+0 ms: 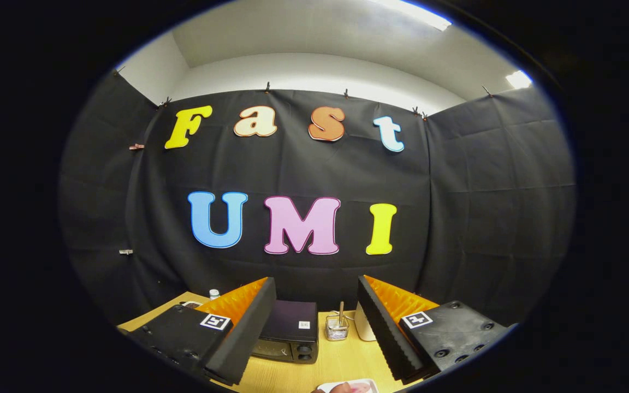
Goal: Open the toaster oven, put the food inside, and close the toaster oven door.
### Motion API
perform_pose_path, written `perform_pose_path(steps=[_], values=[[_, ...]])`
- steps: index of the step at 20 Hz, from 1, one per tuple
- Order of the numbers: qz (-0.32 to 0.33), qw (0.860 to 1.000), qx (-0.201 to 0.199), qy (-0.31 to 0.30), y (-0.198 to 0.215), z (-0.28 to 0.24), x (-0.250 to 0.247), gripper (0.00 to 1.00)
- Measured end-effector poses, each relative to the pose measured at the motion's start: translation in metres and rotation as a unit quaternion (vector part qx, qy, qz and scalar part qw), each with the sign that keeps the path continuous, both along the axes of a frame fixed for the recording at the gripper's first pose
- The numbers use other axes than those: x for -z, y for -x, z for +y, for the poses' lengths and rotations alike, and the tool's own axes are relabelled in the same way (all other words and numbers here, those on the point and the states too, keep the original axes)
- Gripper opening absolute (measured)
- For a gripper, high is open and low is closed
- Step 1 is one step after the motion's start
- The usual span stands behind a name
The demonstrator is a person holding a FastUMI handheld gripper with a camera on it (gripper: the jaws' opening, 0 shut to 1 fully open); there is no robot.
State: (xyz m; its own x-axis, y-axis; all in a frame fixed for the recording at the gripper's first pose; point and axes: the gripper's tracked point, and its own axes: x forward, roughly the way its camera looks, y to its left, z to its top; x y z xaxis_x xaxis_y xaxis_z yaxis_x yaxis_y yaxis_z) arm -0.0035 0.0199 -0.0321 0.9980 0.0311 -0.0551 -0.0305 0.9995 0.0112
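The claw (314, 327) is held level above a wooden table (342, 363), its two fingers spread wide apart and gripping nothing. Beyond them, nearer the left finger, sits a dark toaster oven (290, 335) with its door closed. A small wire holder (337, 326) stands between the fingers. A plate with food (350, 387) lies on the table just below the claw.

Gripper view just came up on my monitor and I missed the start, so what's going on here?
A handheld gripper hangs above a wooden table, jaws open and holding nothing. Beyond them sits the toaster oven; its door looks shut. Beside it stands a small wire basket. A plate of food lies just below the jaws. Nothing looks started yet.
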Motion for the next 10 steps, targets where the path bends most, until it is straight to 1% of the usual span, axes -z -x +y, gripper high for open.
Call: perform_pose_path(steps=[7,10], values=[[0.022,0.999,-0.022,-0.015,-0.005,0.039,0.027,0.98],[0.039,0.998,-0.028,-0.036,-0.011,0.06,0.051,0.98]])
